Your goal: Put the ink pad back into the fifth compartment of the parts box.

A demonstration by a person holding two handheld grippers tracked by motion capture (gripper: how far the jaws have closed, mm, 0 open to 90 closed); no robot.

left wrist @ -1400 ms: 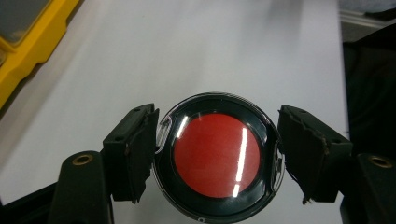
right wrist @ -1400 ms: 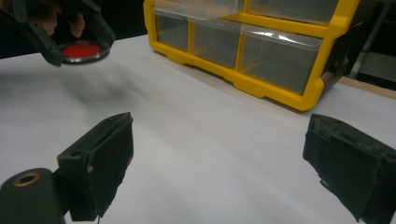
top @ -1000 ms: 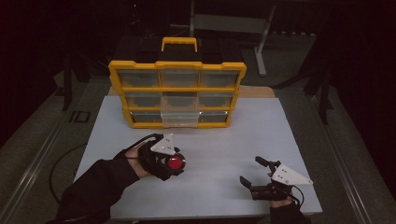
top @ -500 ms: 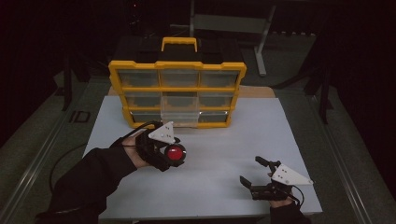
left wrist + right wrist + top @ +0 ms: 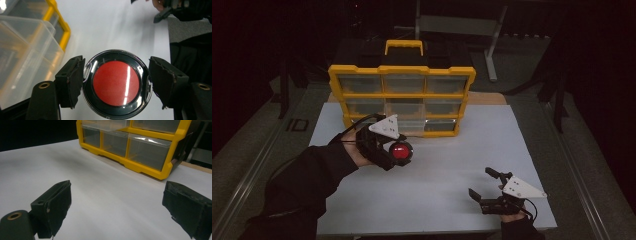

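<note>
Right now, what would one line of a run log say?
left gripper: shut on red round case | near yellow drawer organizer | right gripper: open, low over white table

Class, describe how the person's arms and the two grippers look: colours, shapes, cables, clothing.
Each gripper, left gripper and right gripper, is black with two blocky padded jaws, a pale grey three-cornered plate on top and a thin black cable trailing behind. The person wears dark long sleeves.

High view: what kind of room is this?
Probably a lab or workshop set up for recording. A white table stands in a dark room, with a yellow drawer box on it and metal stands behind.
</note>
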